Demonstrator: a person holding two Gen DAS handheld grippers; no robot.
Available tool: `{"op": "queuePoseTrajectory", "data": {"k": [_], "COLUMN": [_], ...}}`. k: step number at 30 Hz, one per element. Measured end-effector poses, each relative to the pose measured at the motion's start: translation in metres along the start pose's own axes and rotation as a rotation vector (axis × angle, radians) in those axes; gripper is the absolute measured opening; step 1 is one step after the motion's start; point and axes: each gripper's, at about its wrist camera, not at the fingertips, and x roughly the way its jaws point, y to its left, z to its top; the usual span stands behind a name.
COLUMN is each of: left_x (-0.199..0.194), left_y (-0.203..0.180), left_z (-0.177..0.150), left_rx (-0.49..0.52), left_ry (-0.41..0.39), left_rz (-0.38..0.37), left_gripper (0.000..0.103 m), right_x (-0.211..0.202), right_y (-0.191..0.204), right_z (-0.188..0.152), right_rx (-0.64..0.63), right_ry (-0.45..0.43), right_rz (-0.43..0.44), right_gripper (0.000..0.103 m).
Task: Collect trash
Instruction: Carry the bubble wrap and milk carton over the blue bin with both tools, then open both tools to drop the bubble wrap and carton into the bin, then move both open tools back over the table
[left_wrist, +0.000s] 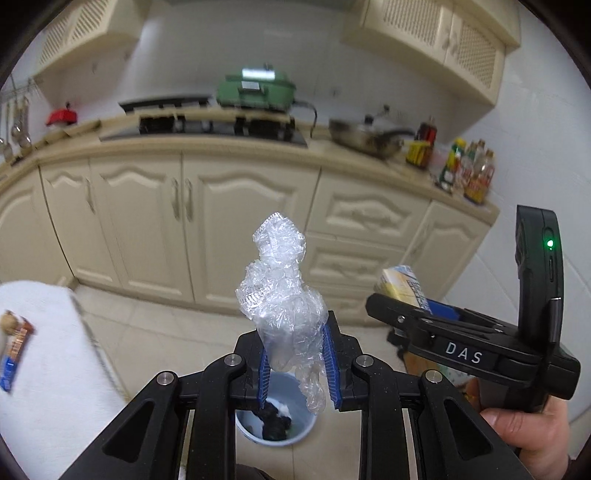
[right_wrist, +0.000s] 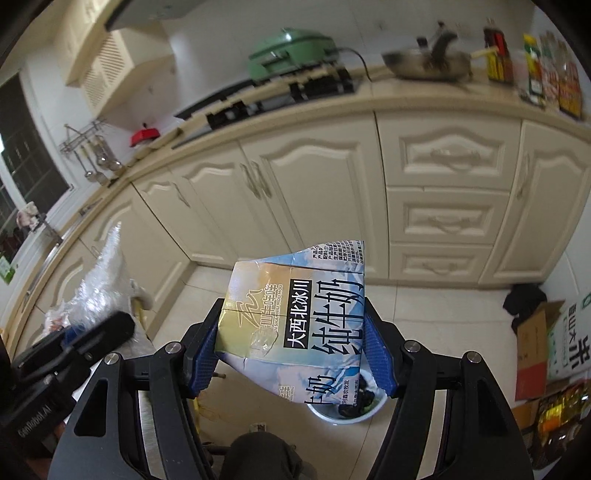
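My left gripper (left_wrist: 297, 363) is shut on a crumpled wad of clear plastic wrap (left_wrist: 280, 291) that sticks up above its blue pads. Below it on the floor stands a pale blue bin (left_wrist: 275, 428) with dark scraps inside. My right gripper (right_wrist: 293, 354) is shut on a blue and yellow milk carton (right_wrist: 295, 317), held by its sides and tilted. The same bin (right_wrist: 345, 410) peeks out under the carton. In the left wrist view the right gripper (left_wrist: 402, 306) shows at the right with the carton (left_wrist: 400, 286), a hand beneath it. The plastic wrap (right_wrist: 101, 284) shows at the left of the right wrist view.
Cream kitchen cabinets (left_wrist: 207, 206) run behind, under a counter with a stove, a green cooker (left_wrist: 255, 90), a pan (left_wrist: 365, 136) and bottles. A white cloth surface (left_wrist: 48, 369) with a snack wrapper (left_wrist: 16, 347) lies at the left. Cardboard boxes (right_wrist: 535, 343) stand on the tiled floor at the right.
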Motion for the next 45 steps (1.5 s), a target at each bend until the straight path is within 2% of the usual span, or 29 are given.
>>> {"op": "queuePoseTrajectory", "data": {"k": [8, 10, 15, 17, 18, 19, 20, 21, 22, 25, 27, 33, 38, 45], "left_x": [0.098, 0.13, 0.183, 0.195, 0.202, 0.206, 0.206, 0.209, 0.211, 0.211, 0.21, 0.187, 0.155, 0.088], "left_y": [0.0, -0.005, -0.007, -0.008, -0.008, -0.006, -0.005, -0.004, -0.004, -0.006, -0.011, -0.024, -0.029, -0.023], "left_z": [0.031, 0.049, 0.069, 0.07, 0.07, 0.067, 0.066, 0.066, 0.065, 0.063, 0.062, 0.053, 0.048, 0.042], "left_rx": [-0.017, -0.012, 0.015, 0.022, 0.024, 0.02, 0.014, 0.011, 0.01, 0.017, 0.033, 0.062, 0.059, 0.043], "left_ry": [0.185, 0.219, 0.289, 0.297, 0.308, 0.311, 0.3, 0.292, 0.297, 0.294, 0.289, 0.249, 0.21, 0.129], "left_rz": [0.007, 0.008, 0.015, 0.029, 0.041, 0.058, 0.068, 0.074, 0.087, 0.119, 0.151, 0.186, 0.18, 0.163], "left_gripper": [0.021, 0.021, 0.024, 0.034, 0.055, 0.072, 0.074, 0.076, 0.082, 0.091, 0.097, 0.101, 0.101, 0.102], "right_x": [0.058, 0.068, 0.091, 0.1, 0.103, 0.106, 0.109, 0.111, 0.113, 0.113, 0.112, 0.104, 0.087, 0.052], "right_y": [-0.031, -0.035, -0.047, -0.053, -0.054, -0.058, -0.062, -0.065, -0.069, -0.075, -0.075, -0.071, -0.057, -0.031], "right_z": [-0.007, -0.009, -0.013, -0.016, -0.016, -0.018, -0.019, -0.02, -0.022, -0.025, -0.026, -0.027, -0.023, -0.01], "right_rx": [0.058, 0.07, 0.096, 0.112, 0.118, 0.128, 0.144, 0.157, 0.167, 0.184, 0.183, 0.189, 0.17, 0.138], "right_ry": [0.098, 0.114, 0.153, 0.171, 0.178, 0.184, 0.186, 0.186, 0.189, 0.195, 0.197, 0.193, 0.165, 0.104], "right_rz": [-0.015, -0.016, -0.019, -0.027, -0.03, -0.031, -0.036, -0.041, -0.046, -0.051, -0.06, -0.085, -0.072, -0.056], "right_gripper": [0.069, 0.069, 0.07, 0.07, 0.075, 0.08, 0.09, 0.094, 0.094, 0.097, 0.103, 0.103, 0.103, 0.103]}}
